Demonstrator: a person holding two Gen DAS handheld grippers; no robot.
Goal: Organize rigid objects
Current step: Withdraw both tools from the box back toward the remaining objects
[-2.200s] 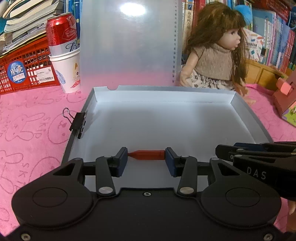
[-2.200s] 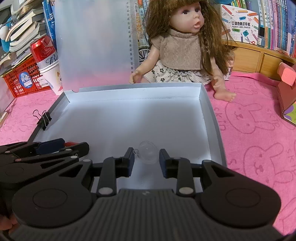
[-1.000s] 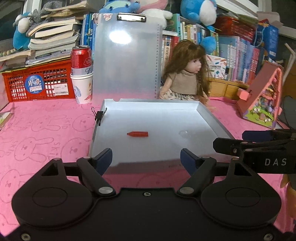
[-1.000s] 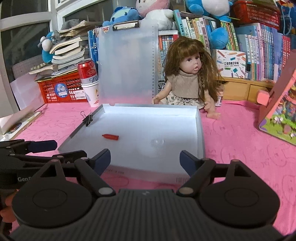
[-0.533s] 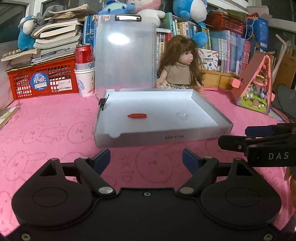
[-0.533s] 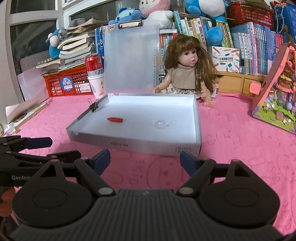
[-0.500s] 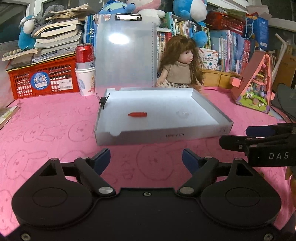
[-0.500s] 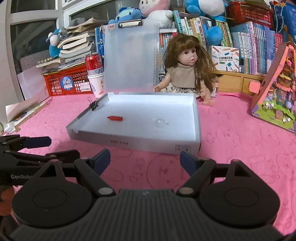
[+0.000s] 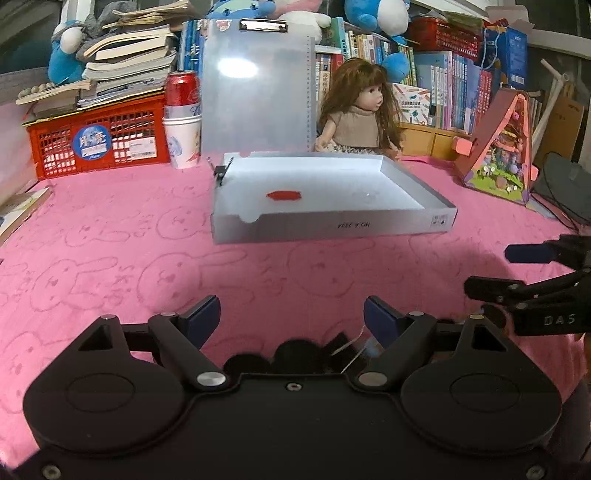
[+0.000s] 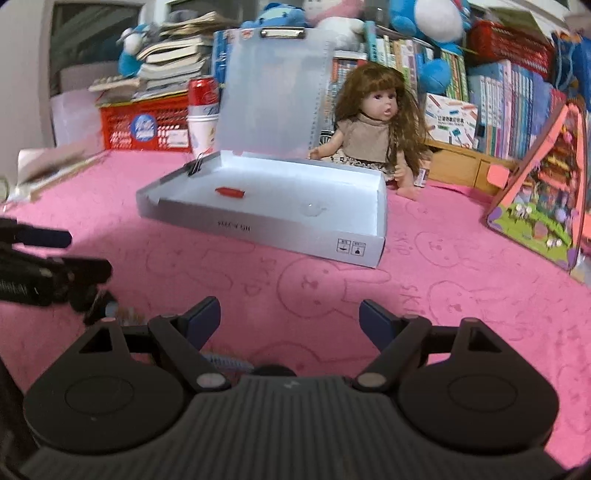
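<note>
Red crayon-like stick (image 9: 283,195), clear dome (image 10: 312,209): in shallow tray (image 10: 258,223) well ahead of left gripper (image 9: 291,317) and right gripper (image 10: 290,315), both wide open, empty; likely light, stiff, slippery—pinch across middle.

A child's room at home
Ahead of the grippers: crammed bookshelves (image 9: 454,88), plush toys (image 10: 432,22) on top, a doll (image 10: 373,125) (seated), pink bunny-print tablecloth (image 9: 110,229).

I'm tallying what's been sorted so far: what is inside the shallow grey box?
Two things lie on the grey box floor: a small red piece toward its left and a clear dome-shaped piece toward its right. The near wall hides the floor strip just behind it.
</note>
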